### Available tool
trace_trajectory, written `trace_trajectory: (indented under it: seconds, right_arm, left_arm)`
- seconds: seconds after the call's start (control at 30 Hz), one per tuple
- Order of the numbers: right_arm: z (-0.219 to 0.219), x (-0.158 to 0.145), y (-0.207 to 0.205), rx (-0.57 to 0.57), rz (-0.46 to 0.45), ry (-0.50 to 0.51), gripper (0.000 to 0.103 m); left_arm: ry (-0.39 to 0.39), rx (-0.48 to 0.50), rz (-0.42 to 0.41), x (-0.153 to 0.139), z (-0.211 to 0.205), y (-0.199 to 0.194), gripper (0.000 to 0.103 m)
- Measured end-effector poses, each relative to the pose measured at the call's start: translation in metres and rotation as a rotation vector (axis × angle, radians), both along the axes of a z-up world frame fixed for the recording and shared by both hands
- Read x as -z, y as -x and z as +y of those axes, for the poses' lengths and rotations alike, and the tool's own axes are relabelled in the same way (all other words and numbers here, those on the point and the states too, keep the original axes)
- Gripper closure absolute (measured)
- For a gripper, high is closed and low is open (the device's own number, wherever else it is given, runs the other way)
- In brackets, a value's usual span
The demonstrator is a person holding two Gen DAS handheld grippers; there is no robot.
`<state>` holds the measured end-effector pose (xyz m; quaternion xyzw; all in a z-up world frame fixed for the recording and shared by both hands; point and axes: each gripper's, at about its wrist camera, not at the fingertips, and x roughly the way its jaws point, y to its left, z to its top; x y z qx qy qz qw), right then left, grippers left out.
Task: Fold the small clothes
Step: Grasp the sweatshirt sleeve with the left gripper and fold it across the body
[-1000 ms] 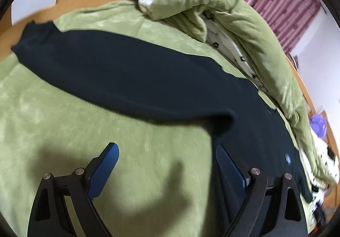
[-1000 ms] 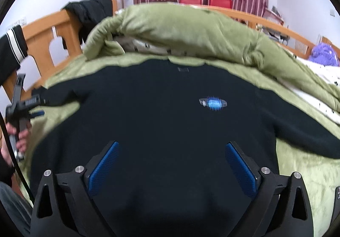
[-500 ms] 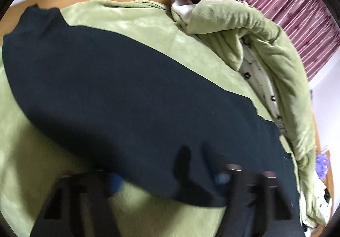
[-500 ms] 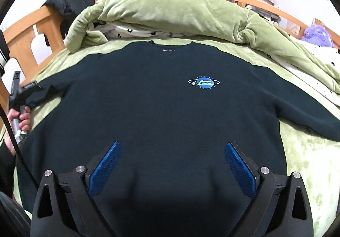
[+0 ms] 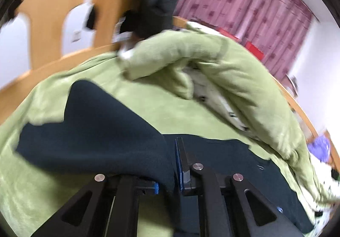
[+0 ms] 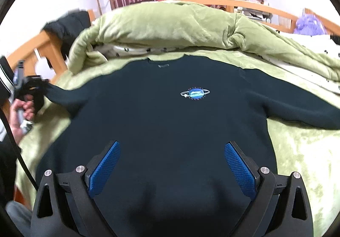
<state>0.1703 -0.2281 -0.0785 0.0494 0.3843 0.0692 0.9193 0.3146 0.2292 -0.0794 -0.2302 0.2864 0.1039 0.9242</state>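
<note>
Left sleeve pinched, sweater flat on bed.
Dark sweater [image 6: 170,122] lies spread on the green blanket [image 6: 297,152]. Left hand-held gripper [image 5: 170,164] is closing its jaws on the sleeve [image 5: 95,141], raised off the blanket. Right hand-held gripper [image 6: 172,164] hovers over the sweater's hem, jaws wide apart, nothing gripped.

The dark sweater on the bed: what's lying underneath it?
Under the dark sweater lies a green blanket, showing all around its edges. Whatever is beneath the sweater's middle is covered and cannot be seen.
</note>
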Motion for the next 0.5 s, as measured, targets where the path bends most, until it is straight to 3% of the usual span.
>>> trace_trajectory:
  seconds: [0.2, 0.5]
  right_arm:
    - [-0.025, -0.014, 0.012, 0.063, -0.052, -0.075, 0.006]
    - [-0.049, -0.019, 0.016, 0.072, -0.056, -0.154, 0.006]
  left_arm:
    - [-0.052, 0.19, 0.034, -0.007, -0.103, -0.031, 0.091]
    - [-0.163, 0.382, 0.181, 0.059, -0.228, -0.028, 0.091]
